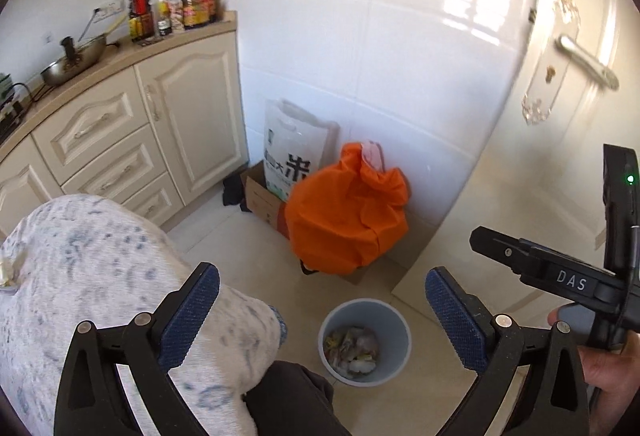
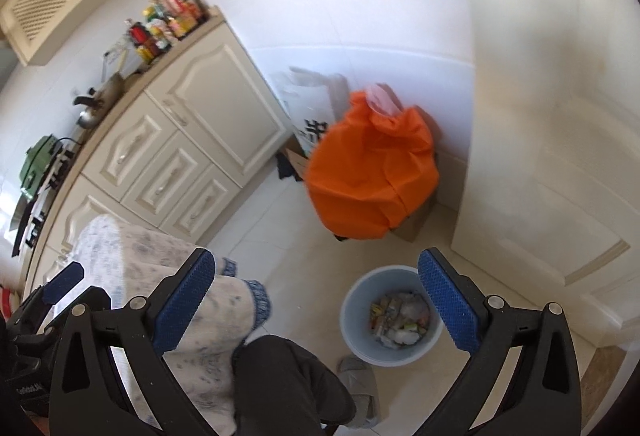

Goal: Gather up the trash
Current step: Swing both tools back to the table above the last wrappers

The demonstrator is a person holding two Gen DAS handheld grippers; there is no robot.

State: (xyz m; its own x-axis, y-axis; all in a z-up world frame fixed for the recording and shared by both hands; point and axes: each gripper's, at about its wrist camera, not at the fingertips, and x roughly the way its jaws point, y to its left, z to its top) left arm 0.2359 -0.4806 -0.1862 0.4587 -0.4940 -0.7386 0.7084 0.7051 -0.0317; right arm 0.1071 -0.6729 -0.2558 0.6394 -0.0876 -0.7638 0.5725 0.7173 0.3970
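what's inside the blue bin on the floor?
The blue bin holds mixed trash at the bottom: crumpled white bits, some yellow and pinkish wrappers. It is far from full. Anything beneath that top layer is covered, and single items are too small to identify.

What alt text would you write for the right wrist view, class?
Open tongs with blue pads, holding nothing, point down at a pale blue bin of trash on a tiled kitchen floor. Behind it sits an orange bag; cream cabinets stand left.
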